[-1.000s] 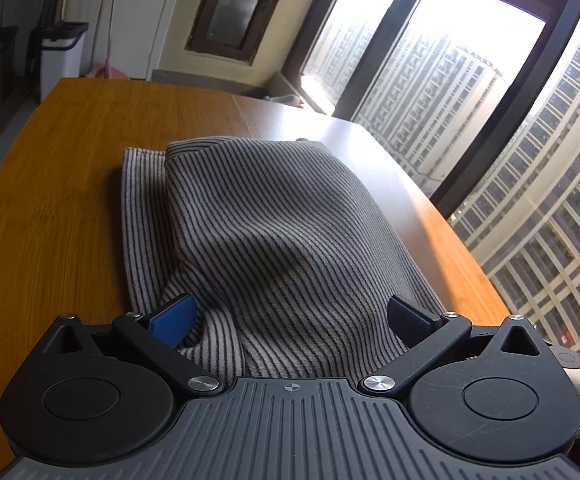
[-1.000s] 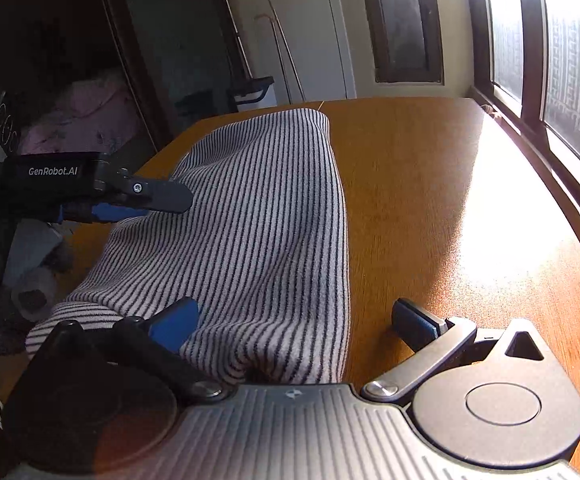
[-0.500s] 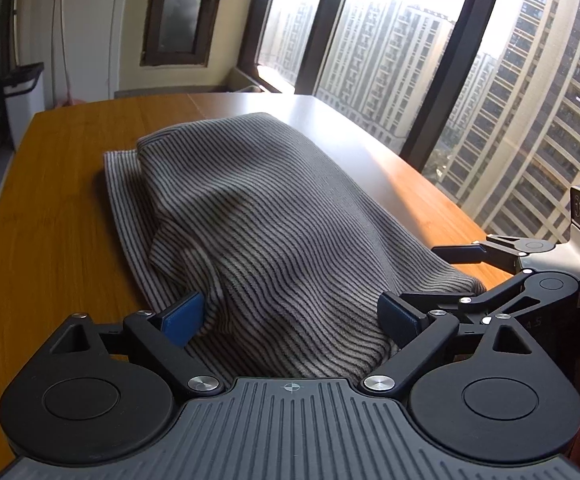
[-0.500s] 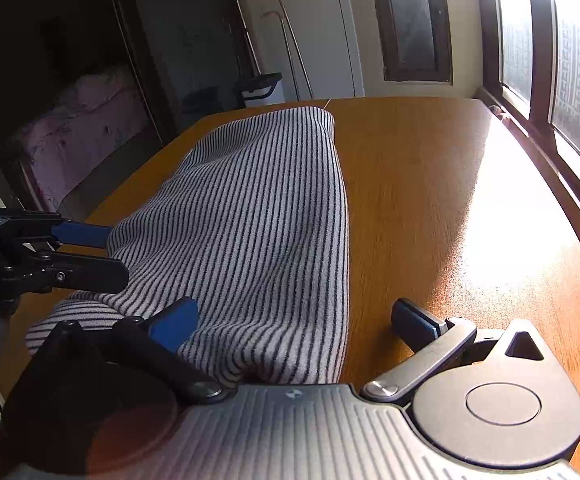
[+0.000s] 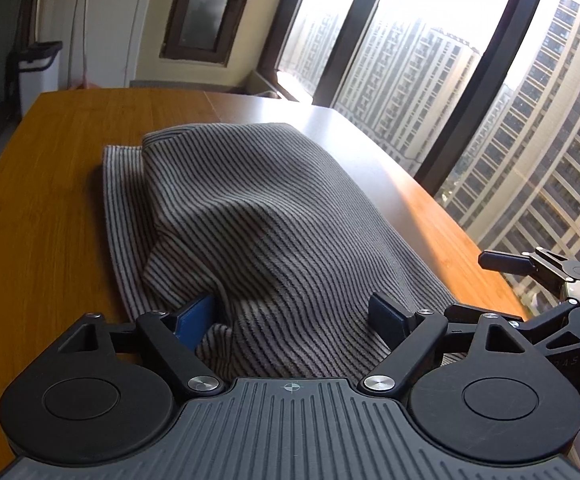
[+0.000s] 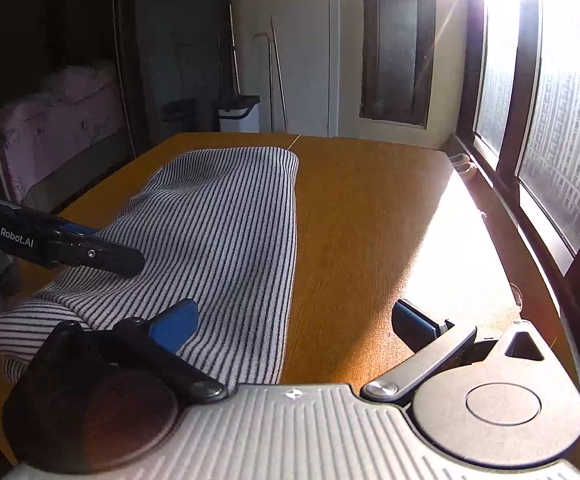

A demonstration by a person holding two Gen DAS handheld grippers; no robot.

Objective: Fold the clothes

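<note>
A striped garment lies lengthwise on the wooden table, folded over itself so a lower layer shows along its left edge. The left tool sits low at the near end with its blue-padded fingers spread wide on either side of a raised hump of fabric, gripping nothing. The right tool is open too, its left pad over the cloth's near right edge and its right pad above bare table. In the right wrist view the left tool's black arm crosses the garment's left side. Tall windows run along the table's right.
</note>
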